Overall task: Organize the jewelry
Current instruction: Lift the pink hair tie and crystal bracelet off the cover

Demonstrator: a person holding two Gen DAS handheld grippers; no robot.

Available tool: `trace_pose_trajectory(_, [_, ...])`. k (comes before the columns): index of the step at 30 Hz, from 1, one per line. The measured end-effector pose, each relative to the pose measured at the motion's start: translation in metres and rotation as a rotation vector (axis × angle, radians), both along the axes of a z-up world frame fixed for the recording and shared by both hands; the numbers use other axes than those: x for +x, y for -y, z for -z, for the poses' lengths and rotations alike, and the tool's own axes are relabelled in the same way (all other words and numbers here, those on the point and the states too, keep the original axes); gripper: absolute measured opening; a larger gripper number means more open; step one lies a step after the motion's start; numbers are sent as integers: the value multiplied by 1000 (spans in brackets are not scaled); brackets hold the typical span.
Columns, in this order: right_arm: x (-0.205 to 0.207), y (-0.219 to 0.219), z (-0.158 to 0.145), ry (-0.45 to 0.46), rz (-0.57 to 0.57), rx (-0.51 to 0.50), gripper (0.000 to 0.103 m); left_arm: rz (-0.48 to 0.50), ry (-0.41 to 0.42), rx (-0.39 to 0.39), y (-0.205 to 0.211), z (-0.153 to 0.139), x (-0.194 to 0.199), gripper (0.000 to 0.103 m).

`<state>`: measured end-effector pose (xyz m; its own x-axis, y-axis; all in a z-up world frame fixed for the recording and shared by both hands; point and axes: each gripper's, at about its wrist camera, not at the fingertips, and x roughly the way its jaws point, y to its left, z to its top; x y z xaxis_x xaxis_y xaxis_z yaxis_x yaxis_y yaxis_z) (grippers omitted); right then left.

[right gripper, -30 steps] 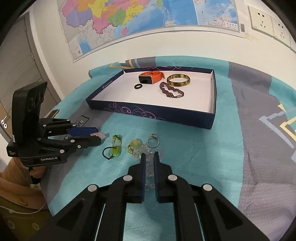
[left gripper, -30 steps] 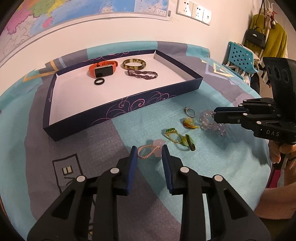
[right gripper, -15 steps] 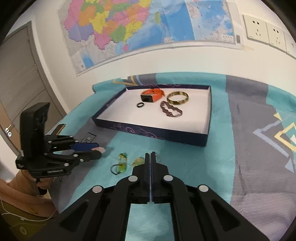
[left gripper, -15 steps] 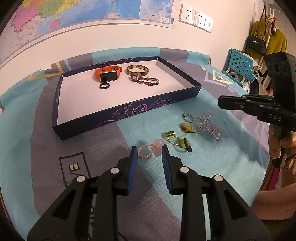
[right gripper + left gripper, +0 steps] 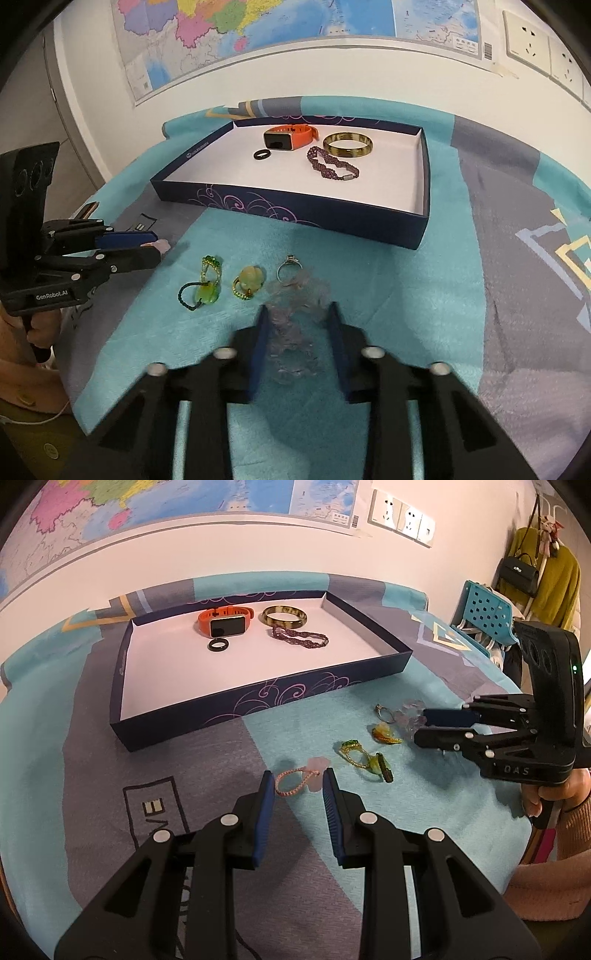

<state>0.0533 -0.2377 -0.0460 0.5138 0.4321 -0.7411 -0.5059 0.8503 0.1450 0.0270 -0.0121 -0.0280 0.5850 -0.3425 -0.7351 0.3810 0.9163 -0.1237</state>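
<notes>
A navy tray [image 5: 258,698] [image 5: 424,206] with a white floor holds an orange watch [image 5: 225,622], a black ring [image 5: 218,645], a gold bangle [image 5: 285,616] and a purple beaded bracelet [image 5: 301,637]. On the cloth lie a pink cord bracelet [image 5: 299,779], a green-gold piece [image 5: 364,760], a yellow ring [image 5: 249,280], a silver ring [image 5: 290,267] and a clear crystal bracelet [image 5: 295,325]. My left gripper [image 5: 298,794] is open, its fingertips on either side of the pink bracelet. My right gripper [image 5: 297,325] is open around the crystal bracelet.
The table carries a teal and grey patterned cloth [image 5: 480,295]. A wall with maps and sockets [image 5: 402,517] stands behind the tray. A blue perforated chair [image 5: 487,616] and hanging clothes are at the far right.
My right gripper, shut and raised half a second ago, has come back down and opened around the crystal bracelet. My left gripper has stayed open at the pink bracelet.
</notes>
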Motion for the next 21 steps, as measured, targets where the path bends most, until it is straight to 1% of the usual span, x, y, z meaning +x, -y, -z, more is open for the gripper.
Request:
trace_pose_trajectory(3, [0, 3, -2, -1, -5, 26, 12, -3, 0, -3, 0, -1, 0, 27])
trace_pose_trajectory(5, [0, 5, -4, -7, -3, 53, 12, -4, 2, -4, -1, -2, 0, 27])
trace_pose_trajectory(6, [1, 6, -6, -12, -7, 69, 8, -5, 4, -5, -2, -2, 0, 27])
trace_pose_trajectory(9, [2, 13, -14, -18, -10, 138, 7, -12, 9, -13, -4, -5, 0, 27])
trace_pose_trajectory(15, [4, 20, -30, 3, 1, 194, 7, -15, 16, -28, -8, -8, 1, 27])
trace_pose_trajectory(17, [5, 21, -34, 15, 9, 194, 7, -18, 17, -32, -9, -9, 2, 27])
trace_pose_trajectory(18, [5, 22, -36, 13, 3, 208, 0, -18, 18, -34, -10, -9, 2, 27])
trace_pose_trajectory(21, [5, 27, -43, 24, 1, 242, 0, -21, 19, -41, -11, -10, 2, 27])
